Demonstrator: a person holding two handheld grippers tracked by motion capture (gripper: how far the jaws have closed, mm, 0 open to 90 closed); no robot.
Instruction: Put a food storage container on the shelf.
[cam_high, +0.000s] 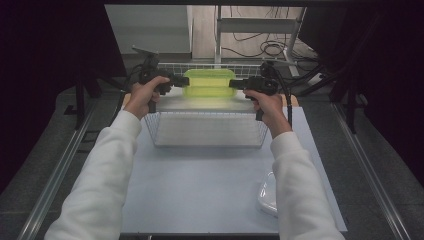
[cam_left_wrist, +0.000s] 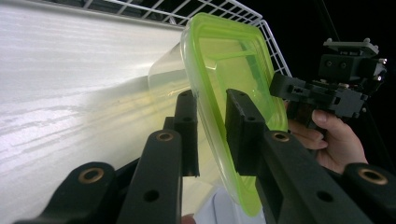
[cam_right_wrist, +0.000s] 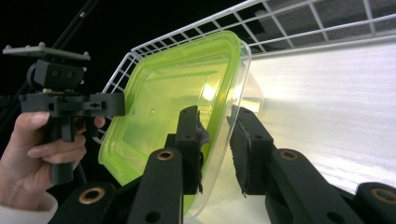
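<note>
A clear plastic box with a lime-green lid (cam_high: 209, 82) lies in the far part of a white wire basket (cam_high: 207, 114), lid up. My left gripper (cam_high: 186, 80) is at its left end and my right gripper (cam_high: 232, 84) at its right end, each pointing inward. In the left gripper view the lid's rim (cam_left_wrist: 210, 126) runs between my left gripper's (cam_left_wrist: 212, 130) jaws, with the right gripper (cam_left_wrist: 280, 86) at the far end. In the right gripper view the rim (cam_right_wrist: 219, 116) stands between my right gripper's (cam_right_wrist: 217, 144) jaws with a slit beside the right pad. Both look open.
The basket's wire walls (cam_left_wrist: 224, 9) (cam_right_wrist: 299, 23) rise close behind the box. The basket stands on a pale board (cam_high: 200, 185) on the table. A clear plastic piece (cam_high: 267, 195) lies near the board's front right, beside the right sleeve. Dark stands and cables flank the table.
</note>
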